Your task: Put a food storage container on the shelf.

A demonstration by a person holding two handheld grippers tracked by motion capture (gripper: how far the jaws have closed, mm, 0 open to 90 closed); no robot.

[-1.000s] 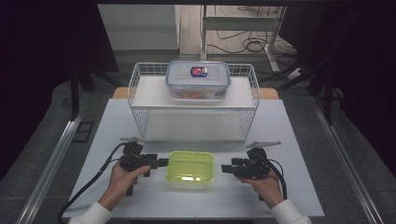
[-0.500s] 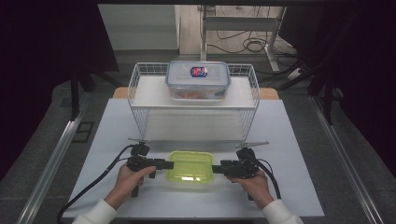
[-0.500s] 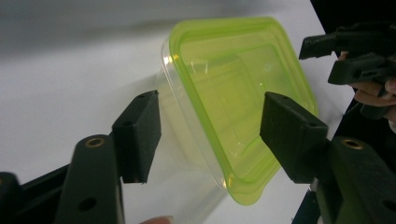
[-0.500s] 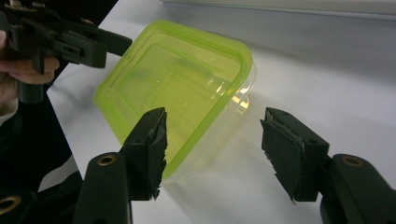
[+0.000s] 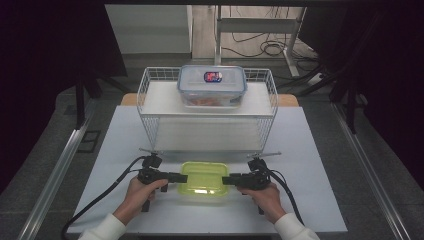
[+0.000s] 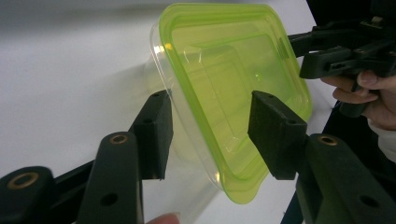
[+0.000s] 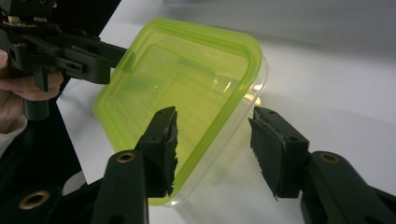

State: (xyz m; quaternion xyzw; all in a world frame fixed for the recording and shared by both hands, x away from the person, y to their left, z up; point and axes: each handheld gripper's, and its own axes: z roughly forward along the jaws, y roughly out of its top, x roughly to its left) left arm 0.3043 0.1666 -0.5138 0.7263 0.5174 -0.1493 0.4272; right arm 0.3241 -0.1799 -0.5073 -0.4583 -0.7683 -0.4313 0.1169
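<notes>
Left hand (image 5: 137, 192) holds the left gripper (image 5: 181, 178) at the left short end of the green-lidded container (image 5: 204, 178), jaws pointing right along the table (image 5: 125, 140). In the left gripper view the jaws stand about half open and straddle that end of the box: one pad (image 6: 156, 133) sits outside by the clear wall, the other pad (image 6: 275, 135) sits over the lid (image 6: 233, 88). Jaws have just been closing with the container end between them; no pad is clearly pressing yet, small gaps visible on both sides, so not a grip. Container sits flat on the white table, near the front edge, centred between the two hands, clear tub under a translucent lime lid. Behind it, well apart, the white wire basket (image 5: 150, 100) stands on the table, with a clear blue-rimmed lidded box (image 5: 212, 85) on its upper shelf. Right gripper (image 5: 227, 180) mirrors the left at the right short end, jaws pointing left, held by the right hand (image 5: 267, 197). In the right gripper view, again about half open, one pad (image 7: 161, 147) over the lid (image 7: 187, 74), the other pad (image 7: 275, 149) outside off the clear wall, visible gap there. These jaws have also just been closing around the end, contact not confirmed. Cables (image 5: 100, 200) trail from both grippers towards the near edge of the table.
</notes>
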